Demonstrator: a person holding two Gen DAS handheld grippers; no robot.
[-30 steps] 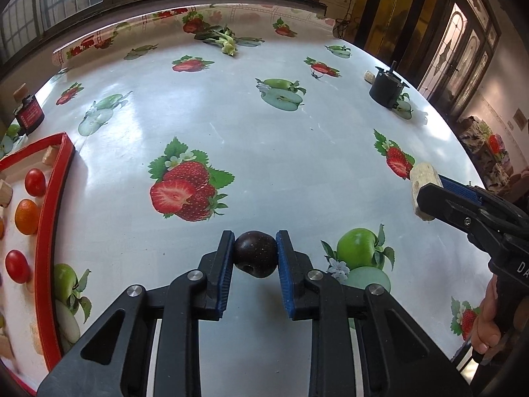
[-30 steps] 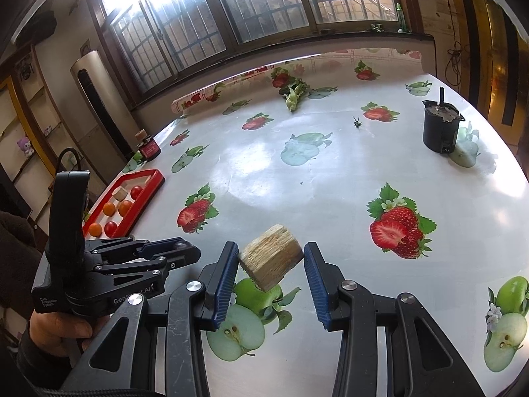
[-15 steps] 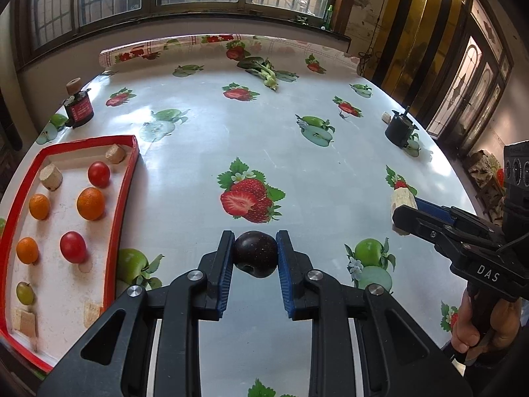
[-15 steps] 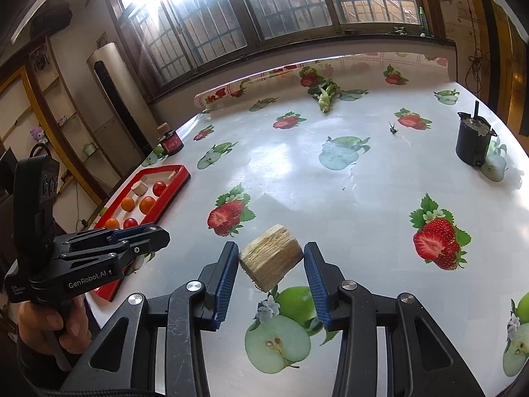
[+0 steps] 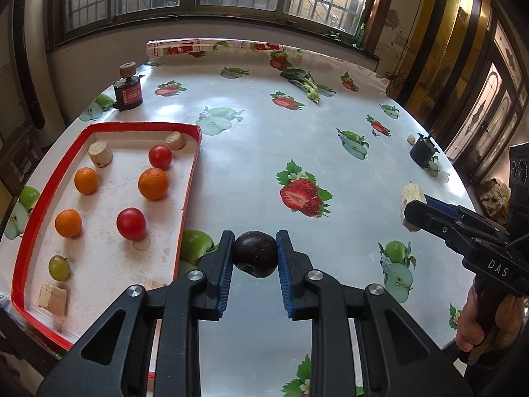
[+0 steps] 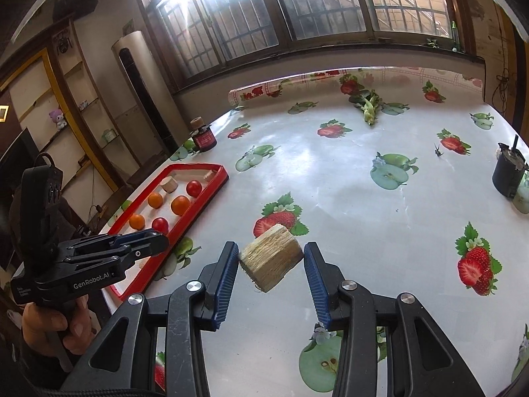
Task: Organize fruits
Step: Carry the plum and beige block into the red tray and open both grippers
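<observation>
While the surface (image 5: 251, 152) spreads wide under both views, the red tray (image 5: 190, 178) at 9 o'clock in the left view already holds oranges, tomatoes, a grape and pale blocks, so sorting looks well along; two pieces are left in hand. Held level above the surface just right of the tray, the left gripper (image 5: 255, 258) has its jaws clamped on a dark plum (image 5: 255, 253). At 3 o'clock, the right gripper (image 6: 271, 264) hovers, jaws pinching a tilted block (image 6: 269, 259).
</observation>
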